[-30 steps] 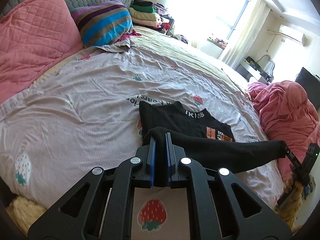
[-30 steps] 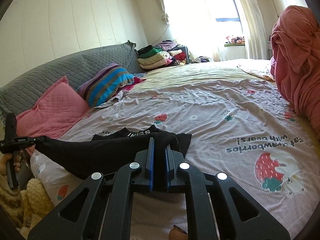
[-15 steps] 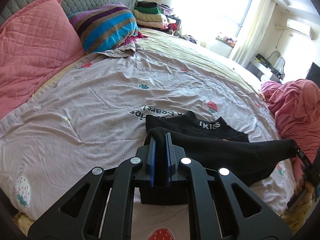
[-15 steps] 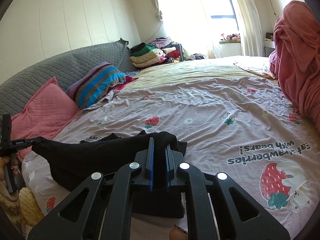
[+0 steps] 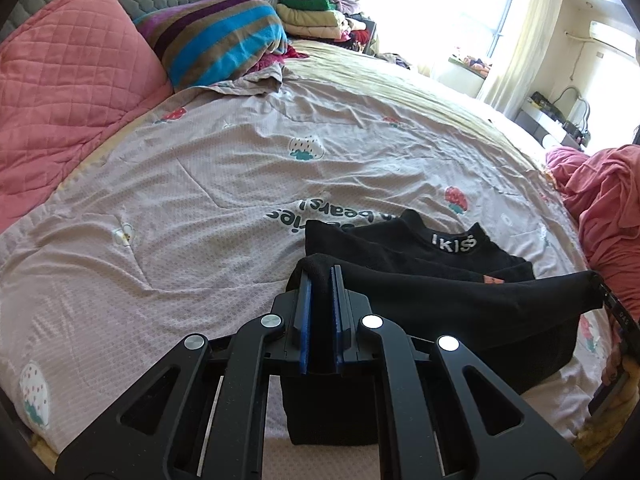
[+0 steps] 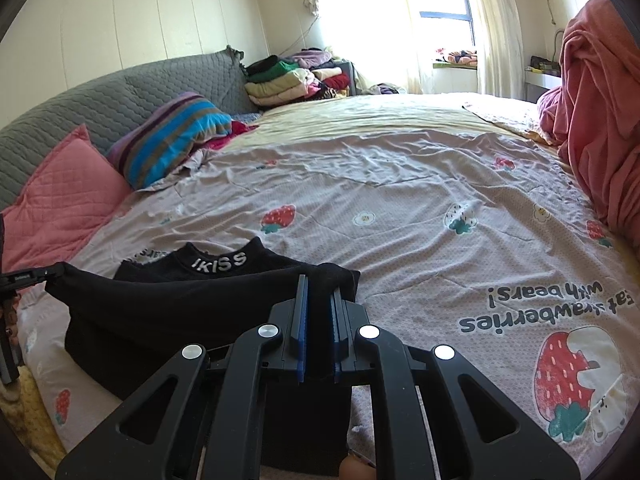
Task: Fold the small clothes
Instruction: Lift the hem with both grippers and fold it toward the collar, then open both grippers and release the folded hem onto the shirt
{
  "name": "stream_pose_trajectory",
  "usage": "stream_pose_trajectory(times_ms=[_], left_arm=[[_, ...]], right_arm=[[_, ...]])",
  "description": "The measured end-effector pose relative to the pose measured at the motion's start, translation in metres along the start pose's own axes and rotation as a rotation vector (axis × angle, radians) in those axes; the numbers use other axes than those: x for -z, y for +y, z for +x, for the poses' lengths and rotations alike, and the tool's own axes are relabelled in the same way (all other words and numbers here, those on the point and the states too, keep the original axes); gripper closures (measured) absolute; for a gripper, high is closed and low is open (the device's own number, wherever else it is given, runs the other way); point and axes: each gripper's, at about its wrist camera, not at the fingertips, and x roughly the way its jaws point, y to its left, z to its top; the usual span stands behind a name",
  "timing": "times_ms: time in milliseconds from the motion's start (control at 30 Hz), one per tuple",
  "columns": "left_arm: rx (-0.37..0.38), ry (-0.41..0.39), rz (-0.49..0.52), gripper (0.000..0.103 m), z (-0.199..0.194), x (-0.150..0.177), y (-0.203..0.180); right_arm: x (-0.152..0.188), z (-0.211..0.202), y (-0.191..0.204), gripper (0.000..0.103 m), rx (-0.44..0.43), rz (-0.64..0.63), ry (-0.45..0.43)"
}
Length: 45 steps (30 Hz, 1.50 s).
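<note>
Both grippers, left gripper (image 5: 320,276) and right gripper (image 6: 318,286), advanced, jaws clamping black shirt (image 5: 460,304) hem over bed (image 5: 200,184).

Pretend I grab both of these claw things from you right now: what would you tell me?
Left claw: shut on one end of the black top.
Right claw: shut on the other end of the same edge.
The top hangs stretched between them, low over the strawberry bedsheet; its collar part with white lettering lies flat on the sheet.
Done: the held edge is lifted toward the collar.
Left: probably lay it down over the collar, release, tidy.
</note>
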Motion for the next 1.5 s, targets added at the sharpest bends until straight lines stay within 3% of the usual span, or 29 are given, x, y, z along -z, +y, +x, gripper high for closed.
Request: stream_pose_trajectory(times_ms=[267, 300, 367, 400, 433, 500, 700, 800, 867, 1067, 1333, 1500], left_arm=[[-0.018, 0.018, 0.005, 0.098, 0.014, 0.000, -0.001], [-0.025, 0.016, 0.008, 0.094, 0.015, 0.000, -0.002], [-0.023, 0.016, 0.013, 0.083, 0.013, 0.001, -0.003], [-0.016, 0.010, 0.017, 0.077, 0.011, 0.001, -0.005], [-0.016, 0.004, 0.020, 0.075, 0.009, 0.002, -0.007], [-0.023, -0.016, 0.032, 0.070, 0.003, 0.004, -0.011], [-0.002, -0.016, 0.099, 0.070, -0.004, 0.018, -0.033], [-0.006, 0.032, 0.163, 0.076, 0.007, 0.033, -0.048], [-0.007, 0.062, 0.186, 0.082, 0.016, 0.042, -0.053], [-0.056, 0.106, 0.247, 0.082, 0.043, 0.064, -0.068], [-0.090, 0.123, 0.272, 0.081, 0.073, 0.051, -0.074], [-0.106, 0.123, 0.253, 0.073, 0.086, 0.036, -0.070]], right_arm=[[0.002, 0.019, -0.003, 0.095, 0.014, 0.020, 0.033], [0.003, 0.021, -0.004, 0.091, 0.013, 0.024, 0.041], [0.005, 0.024, -0.004, 0.073, 0.033, 0.017, 0.055], [0.006, 0.022, -0.002, 0.059, 0.050, 0.003, 0.046], [0.007, 0.020, -0.001, 0.055, 0.059, -0.004, 0.039], [0.008, 0.015, 0.001, 0.055, 0.059, -0.014, 0.028], [0.020, 0.001, 0.026, 0.057, 0.007, -0.105, 0.031], [0.030, 0.004, 0.042, 0.067, -0.034, -0.161, 0.078], [0.038, 0.010, 0.052, 0.068, -0.046, -0.190, 0.117], [0.056, 0.048, 0.066, 0.069, -0.025, -0.236, 0.242], [0.040, 0.093, 0.056, 0.069, 0.002, -0.179, 0.275], [0.025, 0.109, 0.053, 0.069, 0.012, -0.163, 0.259]])
